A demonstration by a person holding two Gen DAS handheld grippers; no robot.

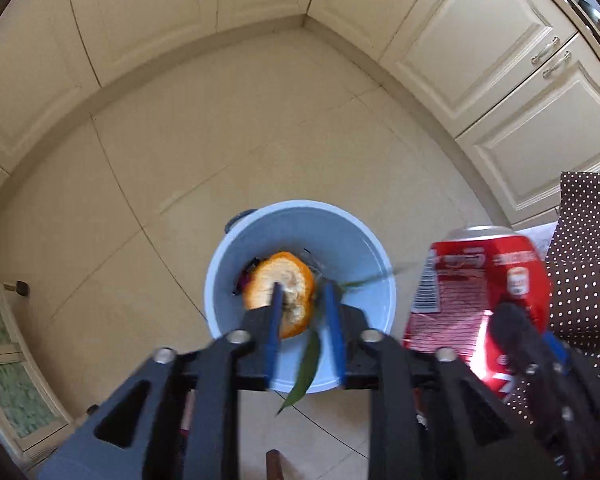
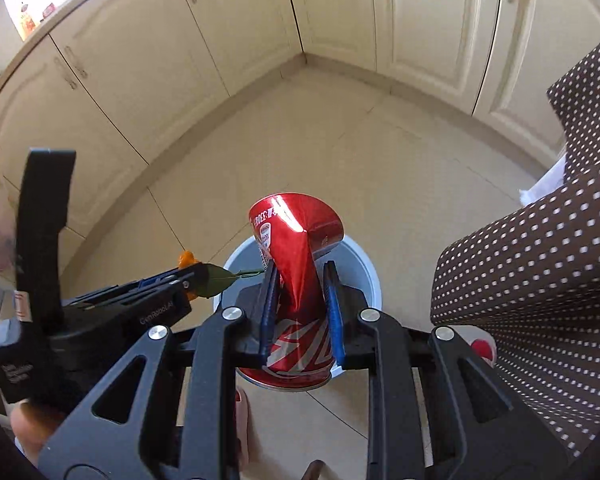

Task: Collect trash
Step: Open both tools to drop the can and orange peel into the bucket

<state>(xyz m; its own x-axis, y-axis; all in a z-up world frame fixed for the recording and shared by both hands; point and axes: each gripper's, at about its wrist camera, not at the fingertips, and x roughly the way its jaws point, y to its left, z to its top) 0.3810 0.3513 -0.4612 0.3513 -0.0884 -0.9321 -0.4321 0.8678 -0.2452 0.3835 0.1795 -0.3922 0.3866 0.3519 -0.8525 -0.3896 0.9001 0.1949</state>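
My left gripper (image 1: 302,290) is shut on an orange peel (image 1: 286,286) with green leaves (image 1: 306,368), held above a light blue bin (image 1: 372,252) on the floor. Some dark scraps lie inside the bin. My right gripper (image 2: 300,272) is shut on a crushed red soda can (image 2: 296,240), held over the same bin (image 2: 366,268). The can also shows in the left wrist view (image 1: 476,276), to the right of the bin. The left gripper (image 2: 192,276) with peel and leaf (image 2: 214,282) shows at the left of the right wrist view.
Cream kitchen cabinets (image 1: 492,52) line the far walls around a beige tiled floor (image 1: 220,152). A table with a brown polka-dot cloth (image 2: 540,260) stands at the right. A low cabinet with green glass (image 1: 4,360) is at the left edge.
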